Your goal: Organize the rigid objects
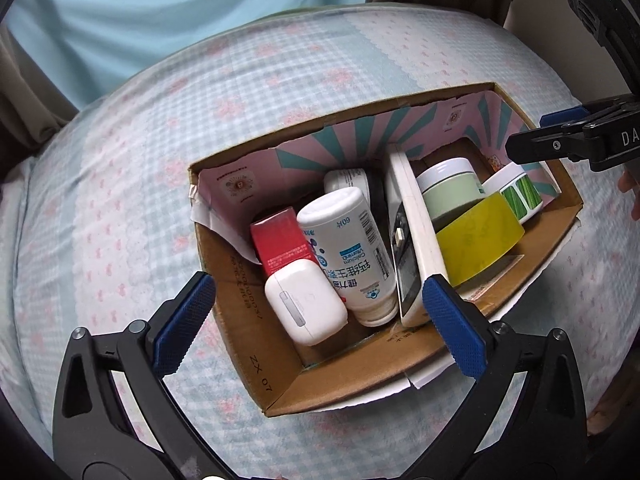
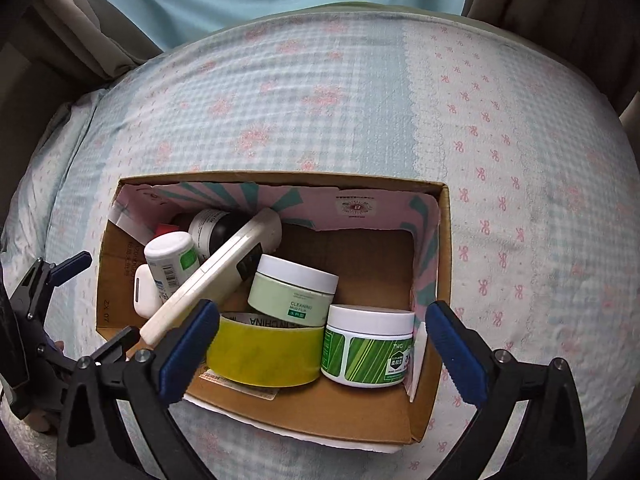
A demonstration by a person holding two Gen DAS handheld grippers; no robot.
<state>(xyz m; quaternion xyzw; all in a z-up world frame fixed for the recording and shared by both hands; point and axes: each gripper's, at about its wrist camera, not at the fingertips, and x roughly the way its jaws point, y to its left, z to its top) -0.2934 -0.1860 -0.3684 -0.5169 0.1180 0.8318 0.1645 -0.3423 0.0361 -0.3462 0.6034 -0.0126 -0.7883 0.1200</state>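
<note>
On a bed covered in a pale blue checked sheet with pink bows sits an open cardboard box, and everything to be sorted appears to lie inside it. Against the box's left wall are a white earbud case, a red carton, a white vitamin bottle lying on its side, and a dark bottle behind them. A long white remote control leans across the middle of the box like a divider. To the right of the remote are a pale green jar, a roll of yellow tape and a green striped jar, the last standing close to the box's right wall.

The left tool hangs over the box's left half with its jaws wide apart and nothing between them. The right tool hangs over the right half, likewise spread and empty.

No loose object shows on the sheet around the box. The gathering looks finished; at most some tidying inside the box remains.
</note>
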